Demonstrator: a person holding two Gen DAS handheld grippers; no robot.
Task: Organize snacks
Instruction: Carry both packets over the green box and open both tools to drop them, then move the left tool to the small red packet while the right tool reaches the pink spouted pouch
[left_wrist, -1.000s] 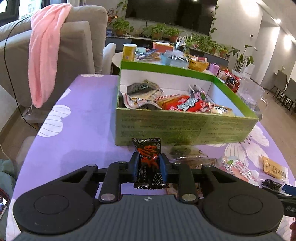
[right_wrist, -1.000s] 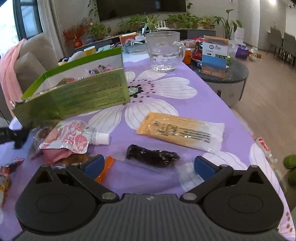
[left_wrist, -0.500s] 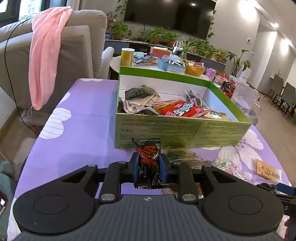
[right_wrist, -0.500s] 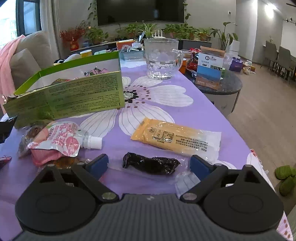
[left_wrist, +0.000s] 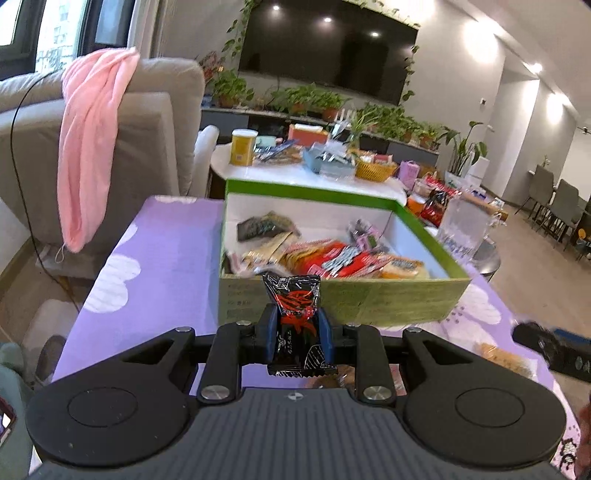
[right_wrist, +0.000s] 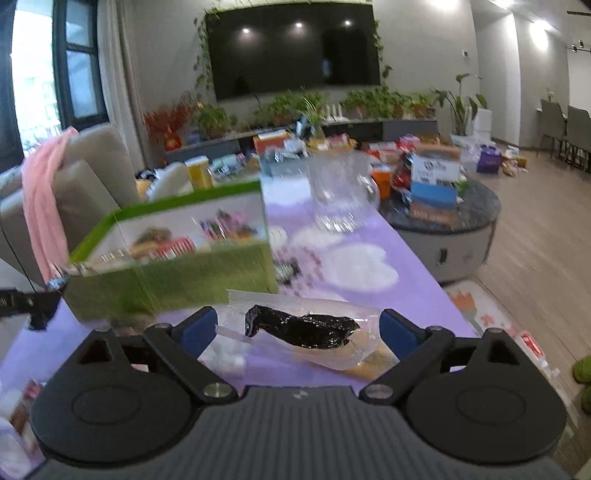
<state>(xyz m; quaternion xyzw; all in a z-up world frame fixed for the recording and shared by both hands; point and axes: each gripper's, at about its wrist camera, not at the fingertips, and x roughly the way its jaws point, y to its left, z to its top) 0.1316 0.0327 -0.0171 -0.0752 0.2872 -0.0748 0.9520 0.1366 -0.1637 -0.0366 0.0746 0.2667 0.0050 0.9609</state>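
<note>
A green cardboard box (left_wrist: 332, 301) with several snack packets inside stands on the purple flowered tablecloth (left_wrist: 159, 258). My left gripper (left_wrist: 297, 332) is shut on a black and red snack packet (left_wrist: 295, 302), held upright just before the box's near wall. My right gripper (right_wrist: 297, 328) is shut on the ends of a clear packet with a dark snack inside (right_wrist: 303, 328), lifted off the cloth to the right of the box (right_wrist: 166, 280). Its fingers stand wide apart across the packet's length.
A glass pitcher (right_wrist: 340, 195) stands on the cloth beyond the box. A round grey side table (right_wrist: 443, 236) with boxes lies to the right. A sofa with a pink towel (left_wrist: 88, 147) is at the left. More packets (left_wrist: 502, 356) lie on the cloth near me.
Both grippers have risen. The right one has lifted the clear packet off the cloth; the yellow packet now lies below it. The left keeps its packet, nearer the box rim.
</note>
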